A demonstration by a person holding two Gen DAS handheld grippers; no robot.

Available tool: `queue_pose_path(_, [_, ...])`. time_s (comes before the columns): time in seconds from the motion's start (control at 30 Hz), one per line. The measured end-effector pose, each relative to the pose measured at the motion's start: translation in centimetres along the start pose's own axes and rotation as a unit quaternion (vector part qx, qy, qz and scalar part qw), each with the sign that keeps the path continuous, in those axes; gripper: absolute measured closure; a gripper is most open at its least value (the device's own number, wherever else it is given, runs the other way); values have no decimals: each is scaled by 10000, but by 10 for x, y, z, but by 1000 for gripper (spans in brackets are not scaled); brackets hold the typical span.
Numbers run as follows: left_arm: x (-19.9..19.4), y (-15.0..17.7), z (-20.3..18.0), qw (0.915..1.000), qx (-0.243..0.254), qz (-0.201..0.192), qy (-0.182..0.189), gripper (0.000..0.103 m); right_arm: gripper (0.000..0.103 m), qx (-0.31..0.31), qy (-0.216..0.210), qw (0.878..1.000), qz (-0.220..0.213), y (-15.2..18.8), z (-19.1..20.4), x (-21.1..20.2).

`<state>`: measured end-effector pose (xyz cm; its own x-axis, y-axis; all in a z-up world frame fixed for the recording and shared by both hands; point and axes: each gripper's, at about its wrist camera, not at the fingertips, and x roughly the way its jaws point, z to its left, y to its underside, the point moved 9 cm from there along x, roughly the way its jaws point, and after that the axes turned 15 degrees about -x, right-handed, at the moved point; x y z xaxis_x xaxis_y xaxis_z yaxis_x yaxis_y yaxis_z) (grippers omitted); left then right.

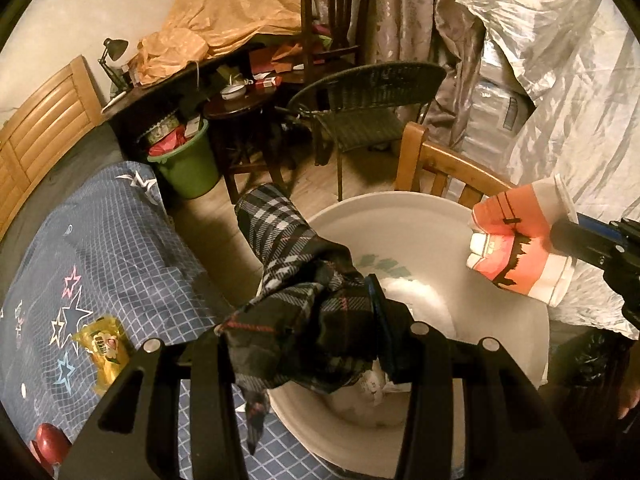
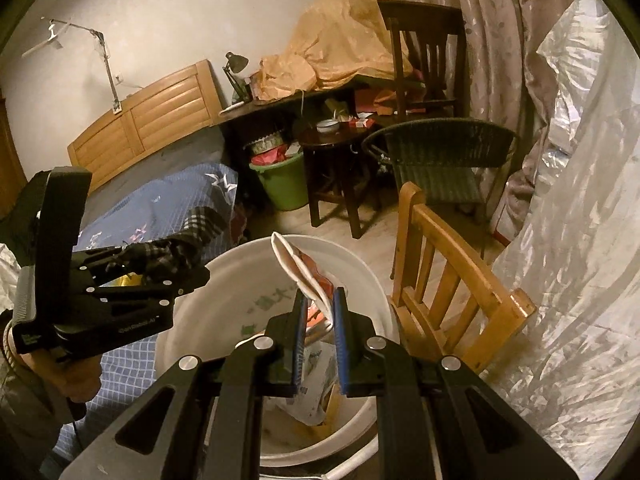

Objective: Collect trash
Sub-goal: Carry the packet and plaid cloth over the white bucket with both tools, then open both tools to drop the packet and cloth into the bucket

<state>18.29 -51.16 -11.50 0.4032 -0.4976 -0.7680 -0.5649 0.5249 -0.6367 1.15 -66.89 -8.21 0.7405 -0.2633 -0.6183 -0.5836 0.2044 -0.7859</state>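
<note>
A white bucket (image 1: 532,344) stands beside the bed, with paper trash inside; it also shows in the right wrist view (image 2: 188,312). My left gripper (image 1: 304,320) is shut on a dark plaid cloth (image 1: 296,276) and holds it over the bucket's left rim. My right gripper (image 2: 320,300) is shut on a flattened red-and-white paper cup (image 2: 304,276) and holds it above the bucket; the cup shows at the right in the left wrist view (image 1: 516,240). The left gripper with the cloth appears in the right wrist view (image 2: 152,268).
A blue checked quilt (image 1: 100,248) covers the bed, with a yellow snack packet (image 1: 102,352) and a red object (image 1: 48,440) on it. A wooden chair (image 2: 452,292) stands right of the bucket. A green bin (image 1: 188,164), round table and wicker chair (image 1: 368,112) stand behind. Silver sheeting (image 1: 580,100) hangs at right.
</note>
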Motion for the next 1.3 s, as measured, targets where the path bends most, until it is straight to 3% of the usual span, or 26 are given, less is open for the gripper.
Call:
queue_pose_path(0.4, [-3,-1,-9,9999,63,-66,58,58,89,-33,0,9999,-141,-9,6,-11])
queue_pose_path(0.43, [-3,-1,-9,9999,61,-77,45,53,89,-37,-5,9999,-141,-10,8,-11])
queue_pose_path(0.47, [-3,-1,-9,9999,70,-79,42,40,88,-55,-21,9999,-130,-11,9,-10])
queue_pose_path(0.5, [-3,0,-9,9999,76,-99,35,31,83,-75,-32,9999,-110,-11,9,-8])
queue_pose_path(0.53, [-5,-2,-8,9998,65,-184,-10,22,67,-59,-12,9999,-107,-11,8,-7])
queue_pose_path(0.6, [-6,-3,-6,9998,40,-219,-20,21,61,6,-76,9998,-182,-13,7,-8])
queue_pose_path(1.23, [-22,-7,8,9985,-74,-485,-231,21,61,-79,-14,9996,-284,-11,12,-15])
queue_pose_path(1.3, [-28,-7,14,9976,-126,-607,-324,21,57,-99,22,9993,-362,-12,17,-18])
